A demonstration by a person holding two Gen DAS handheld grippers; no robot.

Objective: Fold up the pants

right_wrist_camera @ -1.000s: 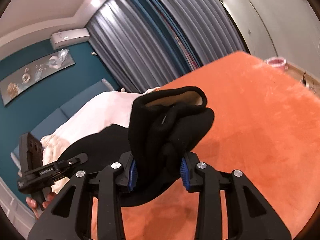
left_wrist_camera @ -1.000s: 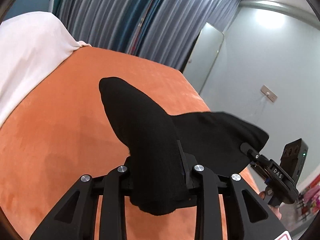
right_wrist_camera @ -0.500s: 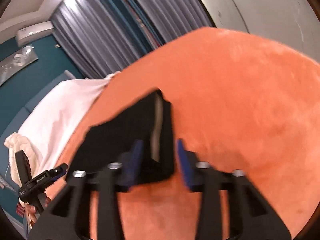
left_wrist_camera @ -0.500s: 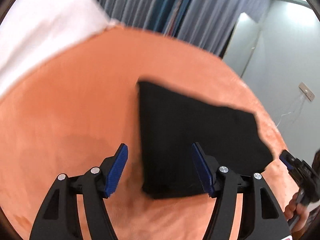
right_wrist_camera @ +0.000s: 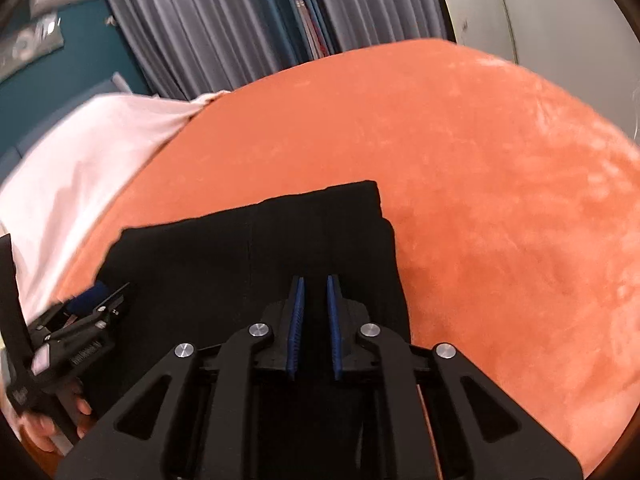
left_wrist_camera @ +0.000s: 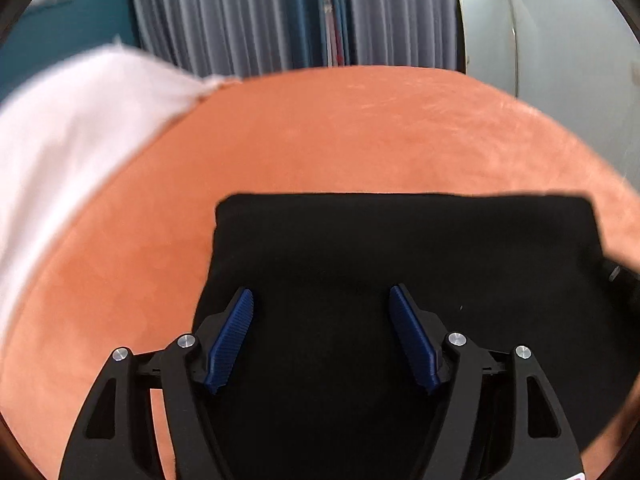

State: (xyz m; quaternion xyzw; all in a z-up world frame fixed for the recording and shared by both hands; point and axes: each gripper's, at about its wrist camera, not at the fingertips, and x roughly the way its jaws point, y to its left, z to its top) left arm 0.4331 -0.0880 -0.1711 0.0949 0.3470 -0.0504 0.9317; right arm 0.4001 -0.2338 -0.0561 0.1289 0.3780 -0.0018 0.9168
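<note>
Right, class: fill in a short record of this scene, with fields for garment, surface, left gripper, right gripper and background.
garment: black pants, folded flat
surface: orange blanket
left gripper: jaws opening, above the pants, nothing between its pads
right gripper: jaws closing, a narrow gap left, no cloth seen pinched
background: white sheet, grey curtains

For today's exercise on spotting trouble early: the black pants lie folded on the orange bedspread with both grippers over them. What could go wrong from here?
1. The right gripper is closing low over the pants with nothing clearly between its pads; it might pinch the top layer and drag the fold open when it lifts.
2. The left gripper is opening just above the cloth; a pad could snag it.
3. The far right corner looks uneven, so the layers may slip.
</note>
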